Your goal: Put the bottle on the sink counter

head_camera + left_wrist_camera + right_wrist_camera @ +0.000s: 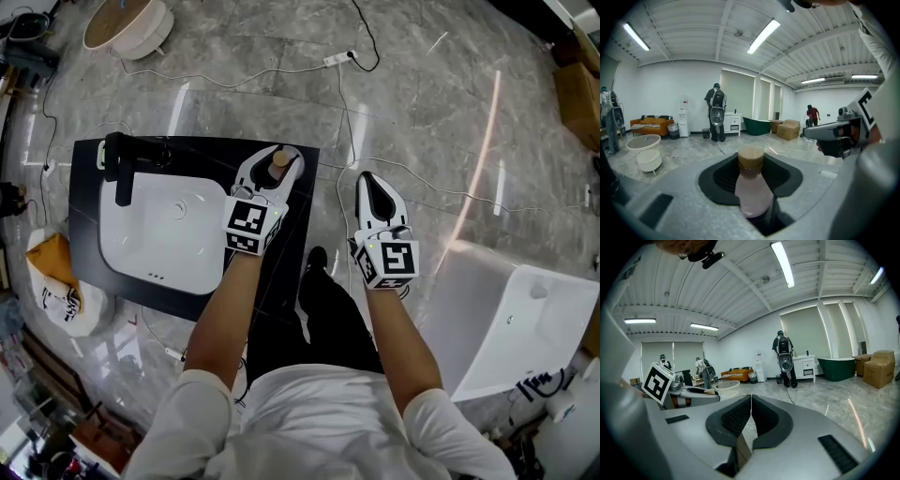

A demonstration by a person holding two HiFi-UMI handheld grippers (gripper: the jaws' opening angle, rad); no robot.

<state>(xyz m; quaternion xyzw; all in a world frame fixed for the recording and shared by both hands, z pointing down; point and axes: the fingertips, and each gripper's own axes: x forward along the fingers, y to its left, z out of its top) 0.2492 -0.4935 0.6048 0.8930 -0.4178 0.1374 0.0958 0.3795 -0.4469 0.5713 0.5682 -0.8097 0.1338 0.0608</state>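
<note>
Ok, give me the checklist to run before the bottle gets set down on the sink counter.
1. Grip: the left gripper has the bottle between its jaws, pads on it. Ok.
2. Bottle upright, cap on top. Ok.
3. Position: the bottle hangs over the sink counter, on the strip right of the basin. Ok.
4. Bottle base touching the counter: hidden under the gripper. Cannot tell.
5. Faucet stands across the basin, away from the landing strip. Ok.
6. Right gripper: jaws together, nothing in them, off the counter and over the floor. Ok.

Head camera steeply down, others level
</note>
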